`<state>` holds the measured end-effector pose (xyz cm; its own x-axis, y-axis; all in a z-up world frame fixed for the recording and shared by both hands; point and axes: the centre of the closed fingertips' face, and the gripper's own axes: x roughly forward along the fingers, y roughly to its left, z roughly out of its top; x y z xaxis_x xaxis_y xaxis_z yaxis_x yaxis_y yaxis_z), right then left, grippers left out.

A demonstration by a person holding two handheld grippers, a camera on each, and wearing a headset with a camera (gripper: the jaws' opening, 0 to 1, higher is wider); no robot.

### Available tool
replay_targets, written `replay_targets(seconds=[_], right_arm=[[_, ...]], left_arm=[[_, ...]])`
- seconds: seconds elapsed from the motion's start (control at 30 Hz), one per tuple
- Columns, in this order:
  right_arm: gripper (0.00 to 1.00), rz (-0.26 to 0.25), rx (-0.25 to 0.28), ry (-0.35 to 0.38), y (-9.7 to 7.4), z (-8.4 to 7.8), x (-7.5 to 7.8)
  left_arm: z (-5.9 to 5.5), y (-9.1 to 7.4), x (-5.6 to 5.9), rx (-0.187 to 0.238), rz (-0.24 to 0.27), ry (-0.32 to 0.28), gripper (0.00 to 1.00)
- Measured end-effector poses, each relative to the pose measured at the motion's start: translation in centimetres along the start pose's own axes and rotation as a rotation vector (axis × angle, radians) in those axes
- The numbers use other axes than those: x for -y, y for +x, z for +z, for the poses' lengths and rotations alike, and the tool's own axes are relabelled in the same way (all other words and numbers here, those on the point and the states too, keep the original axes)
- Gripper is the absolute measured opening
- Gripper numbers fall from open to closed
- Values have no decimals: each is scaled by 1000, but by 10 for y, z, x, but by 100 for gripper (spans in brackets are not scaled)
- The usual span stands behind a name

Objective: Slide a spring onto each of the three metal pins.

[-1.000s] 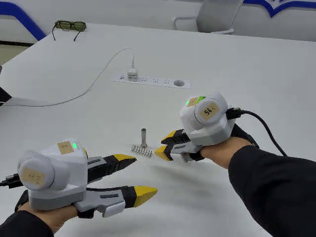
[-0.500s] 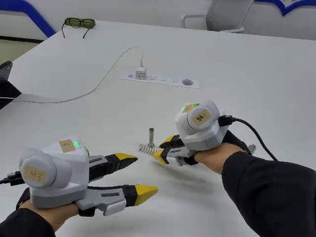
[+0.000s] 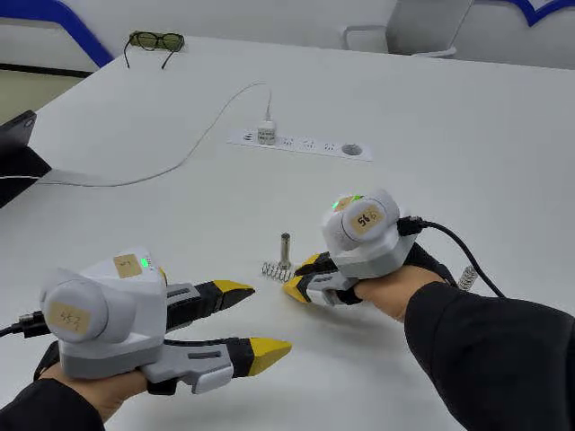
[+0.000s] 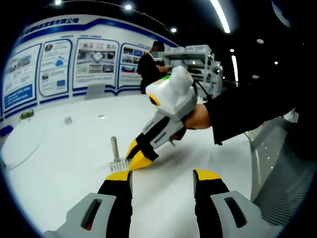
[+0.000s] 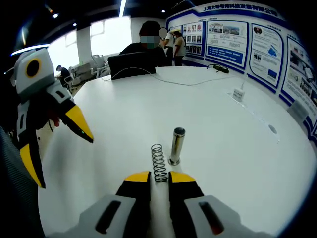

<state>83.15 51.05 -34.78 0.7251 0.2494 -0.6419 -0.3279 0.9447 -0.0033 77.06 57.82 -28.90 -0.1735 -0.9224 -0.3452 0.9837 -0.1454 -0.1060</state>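
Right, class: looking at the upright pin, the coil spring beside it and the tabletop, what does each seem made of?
The pin looks like steel: smooth, grey, glossy highlights. The spring: thin silvery metal wire, open coils. The tabletop: white, smooth, perhaps laminate; can't tell.

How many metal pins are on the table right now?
1: the metal pin stands upright just ahead of the right gripper, beside the lying spring. Others may be hidden behind the sleeve.
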Motion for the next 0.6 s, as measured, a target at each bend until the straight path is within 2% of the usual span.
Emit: replay_targets(seconds=[0.3,0.6], right_arm=[[12,6,-3,5,-3,0,-3],[12,21,-12,-17,-19,4,-11]], left_arm=[[0,0,-1,-4,8,-1,50],[2,0,2,-7,4,15,50]])
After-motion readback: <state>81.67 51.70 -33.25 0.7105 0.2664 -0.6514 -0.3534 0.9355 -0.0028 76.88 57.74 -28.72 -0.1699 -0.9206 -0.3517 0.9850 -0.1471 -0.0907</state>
